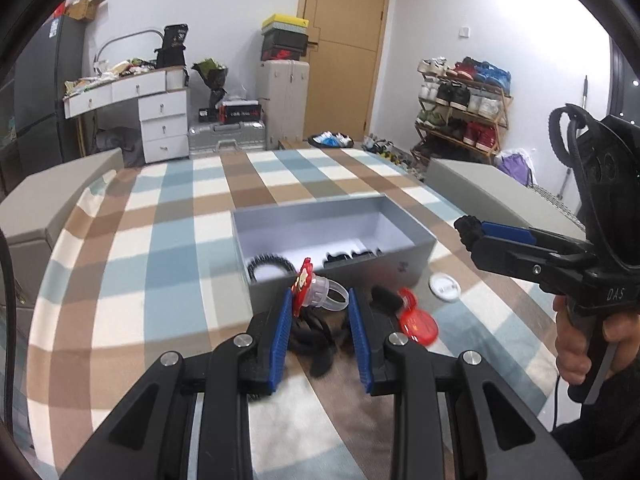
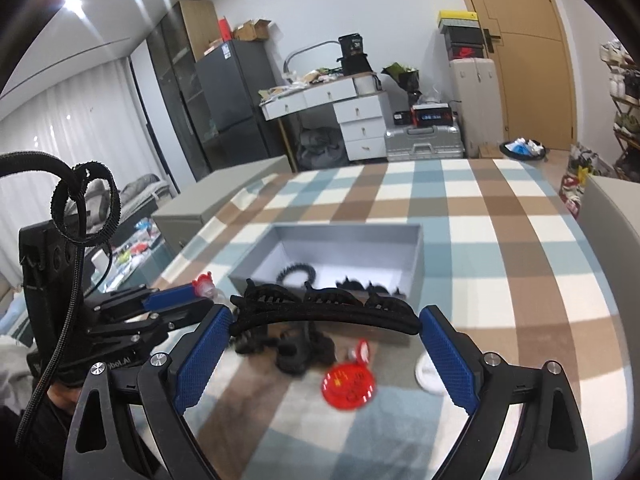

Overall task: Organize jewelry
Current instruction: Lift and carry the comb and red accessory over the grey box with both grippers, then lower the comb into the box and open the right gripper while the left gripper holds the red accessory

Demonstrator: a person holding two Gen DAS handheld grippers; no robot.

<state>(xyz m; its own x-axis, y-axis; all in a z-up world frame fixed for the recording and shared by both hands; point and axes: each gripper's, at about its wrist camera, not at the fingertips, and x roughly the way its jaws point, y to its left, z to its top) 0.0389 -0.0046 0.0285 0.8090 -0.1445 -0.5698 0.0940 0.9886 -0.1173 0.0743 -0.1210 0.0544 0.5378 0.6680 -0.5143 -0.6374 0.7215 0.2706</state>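
Observation:
My left gripper [image 1: 320, 304] is shut on a clear plastic toy ring with a red flower top [image 1: 316, 290], held above the table near the grey box [image 1: 256, 220]. My right gripper [image 2: 326, 320] is shut on a long black hair clip [image 2: 324, 312], held by its two ends just in front of the box [image 2: 416, 248]. The box holds a black coil hair tie [image 1: 267, 266] and black clips [image 1: 352, 258]. A pile of black hair accessories [image 2: 296, 350] lies on the checked tablecloth below.
A red round disc [image 2: 349, 387] and a small red piece [image 2: 363, 350] lie on the cloth, beside a white round lid [image 1: 444, 288]. Grey chair backs [image 1: 48, 200] flank the table. Drawers, suitcases and a shoe rack stand behind.

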